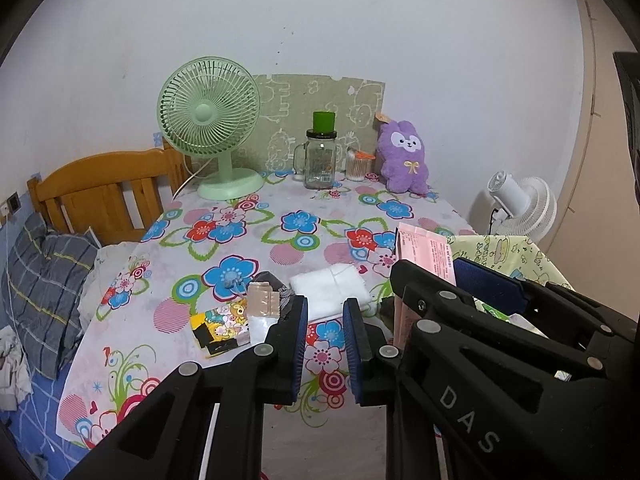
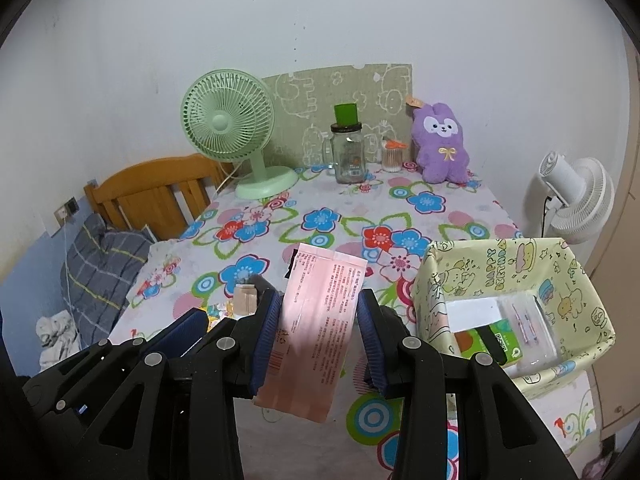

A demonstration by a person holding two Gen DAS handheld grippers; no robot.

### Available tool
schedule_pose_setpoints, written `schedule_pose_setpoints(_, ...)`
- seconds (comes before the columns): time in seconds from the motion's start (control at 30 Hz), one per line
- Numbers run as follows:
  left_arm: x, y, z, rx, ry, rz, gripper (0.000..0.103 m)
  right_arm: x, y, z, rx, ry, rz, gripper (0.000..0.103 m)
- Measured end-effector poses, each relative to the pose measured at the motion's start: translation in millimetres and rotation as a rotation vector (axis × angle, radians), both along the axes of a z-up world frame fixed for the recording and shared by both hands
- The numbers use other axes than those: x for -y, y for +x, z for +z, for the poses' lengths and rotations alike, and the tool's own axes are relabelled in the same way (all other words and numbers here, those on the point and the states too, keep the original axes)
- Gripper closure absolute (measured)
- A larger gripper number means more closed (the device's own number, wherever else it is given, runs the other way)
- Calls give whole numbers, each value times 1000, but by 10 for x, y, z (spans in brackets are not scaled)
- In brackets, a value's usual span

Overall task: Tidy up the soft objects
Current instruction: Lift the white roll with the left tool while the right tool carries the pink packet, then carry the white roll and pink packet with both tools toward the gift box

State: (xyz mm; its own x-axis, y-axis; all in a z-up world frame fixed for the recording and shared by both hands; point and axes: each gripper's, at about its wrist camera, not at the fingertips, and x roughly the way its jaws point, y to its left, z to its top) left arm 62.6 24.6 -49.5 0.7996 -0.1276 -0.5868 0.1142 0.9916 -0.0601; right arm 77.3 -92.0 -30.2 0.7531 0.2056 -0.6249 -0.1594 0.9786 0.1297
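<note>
The pink soft pack (image 2: 316, 320) is pinched by the right gripper (image 2: 318, 336) beside the yellow box (image 2: 560, 276), probably its home. The left gripper (image 1: 325, 350) is empty, fingers at their closest.

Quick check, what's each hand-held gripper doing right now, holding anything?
Left hand-held gripper: closed as far as it goes, holding nothing.
Right hand-held gripper: closed on the pink packet.

Floral-clothed table (image 1: 280, 248), green fan (image 1: 210, 120), glass jar (image 1: 319, 160), purple plush (image 1: 402, 158), white cloth (image 1: 330, 290)
</note>
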Motion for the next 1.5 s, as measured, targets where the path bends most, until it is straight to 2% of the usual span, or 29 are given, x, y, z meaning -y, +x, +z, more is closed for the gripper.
schedule_pose_setpoints(0.1, -17, 45, -65, -23, 2, 5, 85, -8, 24, -45, -18, 1, 2, 60)
schedule_pose_setpoints(0.17, -42, 80, -119, -38, 7, 13, 75, -27, 58, -92, -31, -1, 6, 60)
schedule_pose_setpoints(0.27, -88, 147, -208, -55, 10, 28, 67, -71, 116, -177, -44, -4, 11, 60)
schedule_pose_setpoints(0.83, -314, 564, -718, -159, 4, 87, 53, -320, 557, -727, -147, -28, 50, 60)
schedule_pose_setpoints(1.2, -366, 738, -984, -220, -11, 111, 54, -377, 733, -990, -203, -54, 61, 60)
schedule_pose_setpoints(1.27, -377, 759, -1030, -229, -22, 113, 68, -384, 748, -1020, -212, -56, 61, 60)
schedule_pose_setpoints(1.33, -386, 770, -1057, -235, -39, 102, 76, -394, 760, -1053, -223, -56, 63, 60)
schedule_pose_setpoints(1.5, -369, 736, -1018, -223, -52, 92, 80, -383, 750, -1033, -221, -49, 62, 60)
